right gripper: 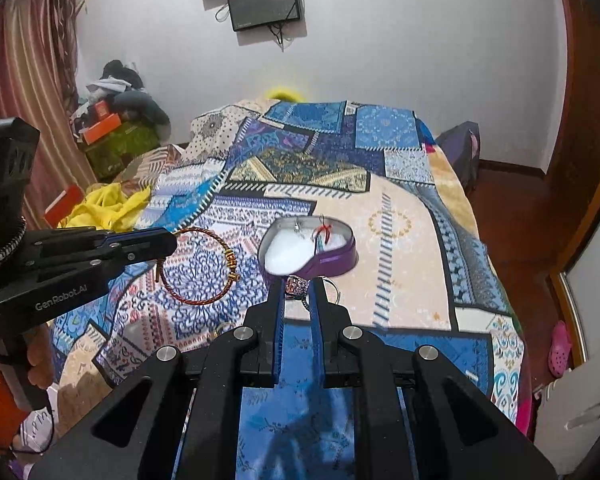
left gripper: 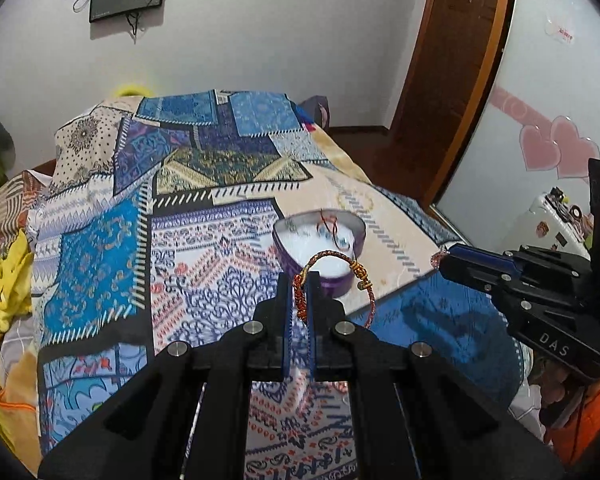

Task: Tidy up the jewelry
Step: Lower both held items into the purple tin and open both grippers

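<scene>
A purple heart-shaped box [left gripper: 342, 280] with white lining sits open on the patterned bedspread; it also shows in the right wrist view [right gripper: 332, 262]. Small pieces with red thread [right gripper: 324, 232] lie inside it. My left gripper [left gripper: 300, 292] is shut on a red and gold braided bracelet [left gripper: 364, 276], held above the bed just in front of the box; the bracelet hangs free in the right wrist view [right gripper: 204, 268]. My right gripper [right gripper: 298, 286] is shut on a sparkly pink ring [right gripper: 297, 283] just in front of the box.
The patchwork bedspread [left gripper: 204, 208] covers the bed. Yellow cloth [right gripper: 108, 208] lies at the bed's left side. A wooden door [left gripper: 452, 60] and a glass panel with pink hearts [left gripper: 556, 148] stand at the right. A pile of boxes [right gripper: 112, 132] is by the curtain.
</scene>
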Tool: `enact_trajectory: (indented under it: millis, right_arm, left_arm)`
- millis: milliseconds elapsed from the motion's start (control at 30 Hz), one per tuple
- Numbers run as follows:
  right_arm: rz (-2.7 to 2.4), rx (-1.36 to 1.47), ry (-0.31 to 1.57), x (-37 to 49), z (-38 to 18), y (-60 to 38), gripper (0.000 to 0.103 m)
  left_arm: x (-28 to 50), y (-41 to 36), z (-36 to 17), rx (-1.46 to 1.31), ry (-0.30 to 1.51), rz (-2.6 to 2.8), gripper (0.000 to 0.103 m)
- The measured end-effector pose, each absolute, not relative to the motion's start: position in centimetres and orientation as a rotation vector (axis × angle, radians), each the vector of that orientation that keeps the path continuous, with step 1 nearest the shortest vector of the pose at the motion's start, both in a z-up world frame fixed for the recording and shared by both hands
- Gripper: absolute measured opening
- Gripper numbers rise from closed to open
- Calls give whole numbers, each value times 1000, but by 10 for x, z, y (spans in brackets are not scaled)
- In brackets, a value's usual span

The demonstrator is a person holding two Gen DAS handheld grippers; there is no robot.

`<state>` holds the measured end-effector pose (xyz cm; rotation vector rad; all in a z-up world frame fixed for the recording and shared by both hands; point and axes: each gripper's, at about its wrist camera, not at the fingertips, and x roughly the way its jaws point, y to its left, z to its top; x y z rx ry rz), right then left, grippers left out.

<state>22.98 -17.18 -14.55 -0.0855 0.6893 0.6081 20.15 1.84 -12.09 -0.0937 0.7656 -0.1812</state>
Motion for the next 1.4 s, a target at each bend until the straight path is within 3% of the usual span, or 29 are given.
enact_trajectory:
  millis: [600,1400]
  right_arm:
    - [643,-92,692,267,-152,-148,11]
    - [699,-109,839,311,-187,-124,11]
  left_arm:
    - [257,22,-135,-126,764,-170,5]
    - [315,13,-179,-105,878,-195,5]
